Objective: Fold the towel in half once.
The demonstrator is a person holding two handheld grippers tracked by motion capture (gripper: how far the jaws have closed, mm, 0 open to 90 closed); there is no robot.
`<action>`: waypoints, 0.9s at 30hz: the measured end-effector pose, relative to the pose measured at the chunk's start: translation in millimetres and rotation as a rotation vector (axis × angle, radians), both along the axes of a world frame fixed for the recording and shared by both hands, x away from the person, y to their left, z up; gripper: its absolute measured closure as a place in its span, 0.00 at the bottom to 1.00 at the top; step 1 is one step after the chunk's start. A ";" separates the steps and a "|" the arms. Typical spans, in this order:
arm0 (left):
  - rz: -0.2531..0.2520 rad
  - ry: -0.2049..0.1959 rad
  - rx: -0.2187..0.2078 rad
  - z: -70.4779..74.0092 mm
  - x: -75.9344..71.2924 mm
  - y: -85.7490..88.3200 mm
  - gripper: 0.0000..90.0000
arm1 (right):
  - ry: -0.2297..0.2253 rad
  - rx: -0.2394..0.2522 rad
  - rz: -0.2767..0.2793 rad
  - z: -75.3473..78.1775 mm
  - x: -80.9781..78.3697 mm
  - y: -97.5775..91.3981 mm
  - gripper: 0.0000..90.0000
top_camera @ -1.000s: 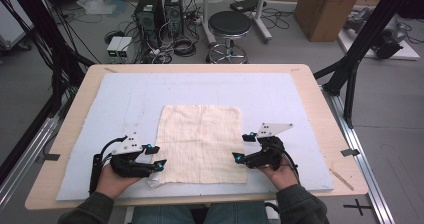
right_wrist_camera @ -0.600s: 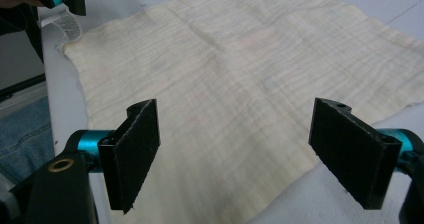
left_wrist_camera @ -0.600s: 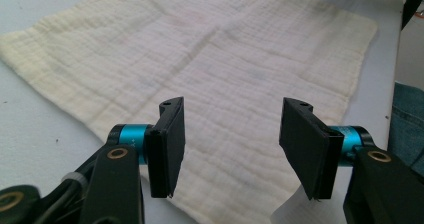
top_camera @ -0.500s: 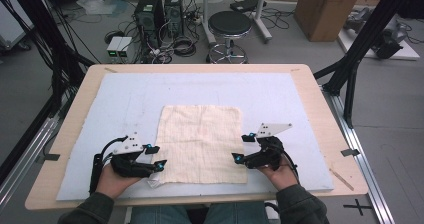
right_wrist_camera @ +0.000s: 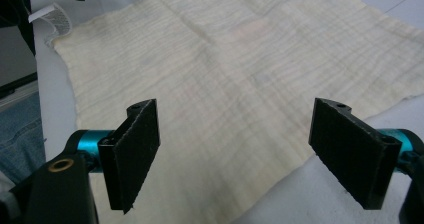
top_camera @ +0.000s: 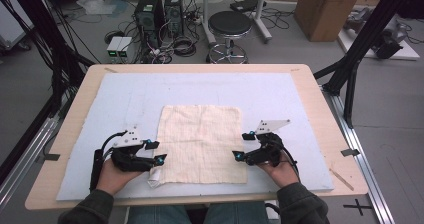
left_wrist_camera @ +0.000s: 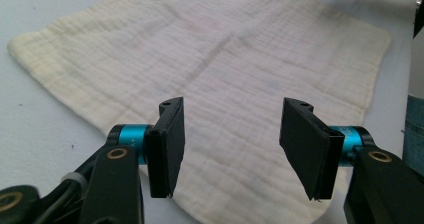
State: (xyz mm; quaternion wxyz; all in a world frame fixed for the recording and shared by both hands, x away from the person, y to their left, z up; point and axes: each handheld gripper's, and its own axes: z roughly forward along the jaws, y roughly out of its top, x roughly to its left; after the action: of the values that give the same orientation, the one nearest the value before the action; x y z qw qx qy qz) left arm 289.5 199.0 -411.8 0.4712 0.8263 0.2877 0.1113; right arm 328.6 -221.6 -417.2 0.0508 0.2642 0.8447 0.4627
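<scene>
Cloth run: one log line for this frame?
cloth: flat on mat | left gripper: open, near-left corner | right gripper: open, right edge | held: nothing

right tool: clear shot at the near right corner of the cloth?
Probably yes. The right tool sits at the cloth's right edge with its jaws open, and in the right gripper view the near corner lies flat between them on the white mat with nothing in the way.
</scene>
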 end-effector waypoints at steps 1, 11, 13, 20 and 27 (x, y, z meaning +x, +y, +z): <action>0.003 0.004 0.000 1.1 1.9 0.2 0.49 | 0.010 0.000 -0.005 0.4 1.5 -0.5 0.22; 0.037 0.018 -0.029 9.8 20.9 0.5 0.48 | 0.035 0.019 -0.031 8.7 26.4 -7.9 0.22; 0.041 0.017 -0.038 11.7 25.8 -0.3 0.48 | 0.037 0.018 -0.038 9.2 32.6 -8.9 0.22; 0.064 0.029 -0.031 15.5 43.1 -2.9 0.48 | 0.053 0.003 -0.058 9.8 51.1 -9.2 0.22; 0.099 0.036 -0.049 24.9 66.6 -3.3 0.48 | 0.045 -0.013 -0.078 21.2 71.4 -8.7 0.23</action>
State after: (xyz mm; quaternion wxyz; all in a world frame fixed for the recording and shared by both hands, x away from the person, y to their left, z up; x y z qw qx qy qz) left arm 356.1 195.7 -386.9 0.4799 0.8011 0.3395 0.1125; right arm 400.0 -230.3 -396.0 0.0514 0.3072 0.8376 0.4488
